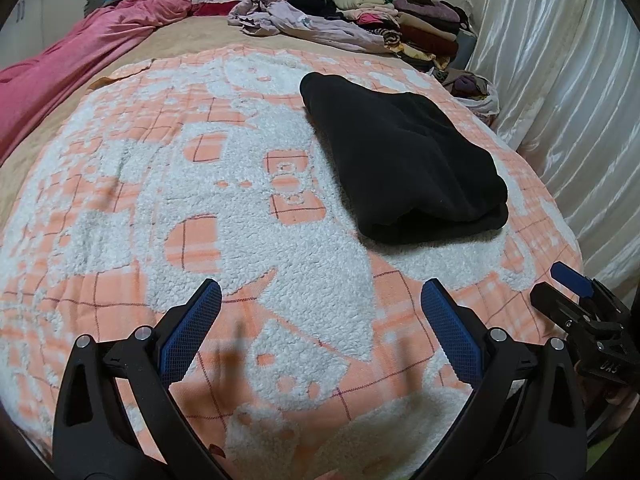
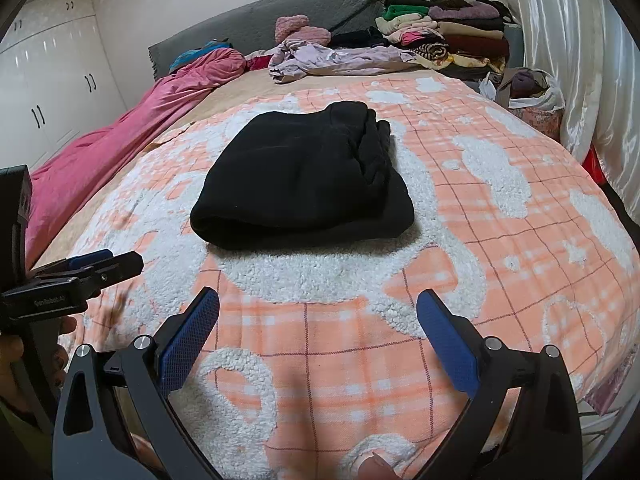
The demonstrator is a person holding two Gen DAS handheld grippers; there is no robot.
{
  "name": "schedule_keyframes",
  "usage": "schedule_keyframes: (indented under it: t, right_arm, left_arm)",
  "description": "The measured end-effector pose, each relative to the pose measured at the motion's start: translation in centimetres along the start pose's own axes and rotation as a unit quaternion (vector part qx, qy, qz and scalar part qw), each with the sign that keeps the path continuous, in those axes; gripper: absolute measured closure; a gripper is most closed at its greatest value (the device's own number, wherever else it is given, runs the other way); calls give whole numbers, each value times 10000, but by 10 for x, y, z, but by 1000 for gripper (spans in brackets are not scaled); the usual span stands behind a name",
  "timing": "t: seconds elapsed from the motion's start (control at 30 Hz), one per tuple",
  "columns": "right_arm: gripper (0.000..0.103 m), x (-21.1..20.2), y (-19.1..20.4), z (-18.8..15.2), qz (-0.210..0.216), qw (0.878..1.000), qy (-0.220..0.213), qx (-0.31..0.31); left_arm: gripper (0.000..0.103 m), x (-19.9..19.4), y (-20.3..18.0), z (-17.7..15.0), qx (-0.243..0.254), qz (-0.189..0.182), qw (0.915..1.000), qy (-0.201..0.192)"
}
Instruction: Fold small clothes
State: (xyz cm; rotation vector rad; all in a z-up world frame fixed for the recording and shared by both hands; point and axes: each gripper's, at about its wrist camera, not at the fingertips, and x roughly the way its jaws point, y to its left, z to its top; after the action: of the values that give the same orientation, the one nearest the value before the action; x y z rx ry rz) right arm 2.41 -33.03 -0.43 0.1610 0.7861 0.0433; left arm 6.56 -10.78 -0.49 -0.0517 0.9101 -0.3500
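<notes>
A black garment (image 2: 300,176), folded into a thick, soft rectangle, lies flat on an orange-and-white fleece blanket (image 2: 500,240) that covers a bed. All positions below are given relative to this garment.

Nearer the camera than the garment, and not touching it, the right gripper (image 2: 318,312) hovers over the blanket with its two blue-padded fingers spread wide and nothing between them. To the garment's near left, the left gripper (image 1: 320,304) is also spread wide and empty above the blanket. Each gripper shows at the edge of the other's view.

Beyond the garment, at the far end of the bed, a crumpled lilac garment (image 2: 340,60) lies loose. To the far right of it sits a stack of folded clothes (image 2: 452,28) in many colours. To the garment's left, a pink duvet (image 2: 132,120) runs along the bed edge. A grey headboard (image 2: 260,16) stands behind everything, and a glossy white curtain (image 2: 580,40) hangs to the right.
</notes>
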Motion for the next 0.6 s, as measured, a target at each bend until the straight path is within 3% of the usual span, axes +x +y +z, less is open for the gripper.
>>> schedule_keyframes:
  t: [0.6]
  right_arm:
    - [4,0,-1,-1,-48,10000,0,35]
  left_arm:
    - [9,-3,1,1,9,67,10000,14]
